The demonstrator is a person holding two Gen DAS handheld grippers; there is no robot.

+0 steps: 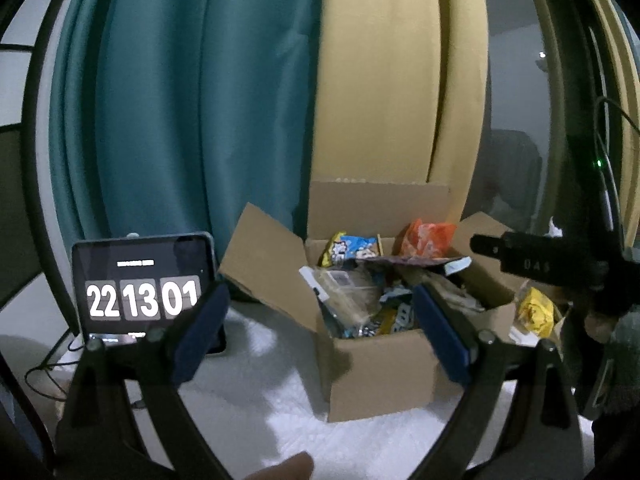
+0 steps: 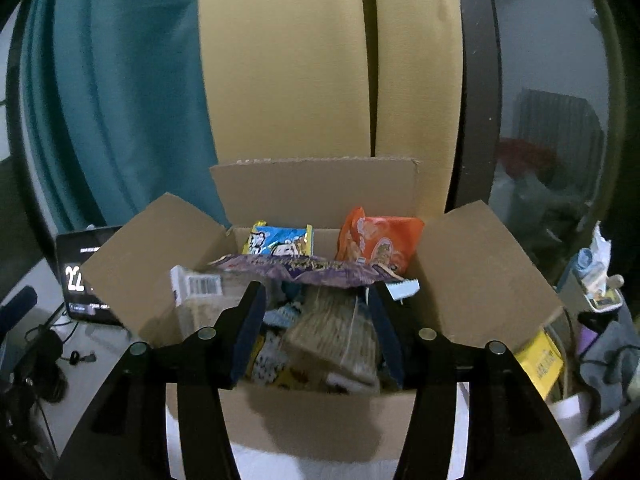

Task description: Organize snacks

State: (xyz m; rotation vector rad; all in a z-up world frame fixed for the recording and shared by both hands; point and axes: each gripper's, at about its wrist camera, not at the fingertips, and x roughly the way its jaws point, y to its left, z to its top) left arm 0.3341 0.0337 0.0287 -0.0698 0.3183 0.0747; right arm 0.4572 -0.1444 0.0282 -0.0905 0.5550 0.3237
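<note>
An open cardboard box stands on a white cloth, flaps spread, full of snack packets. An orange packet and a blue-yellow packet stand at the back. A purple packet lies across the top, with a clear cracker pack under it. My left gripper is open and empty, in front of the box and left of it. My right gripper is open and empty, its fingers above the box's front edge. The right gripper also shows in the left wrist view.
A tablet showing a clock stands left of the box, with cables beside it. A yellow packet and clutter lie right of the box. Teal and yellow curtains hang behind.
</note>
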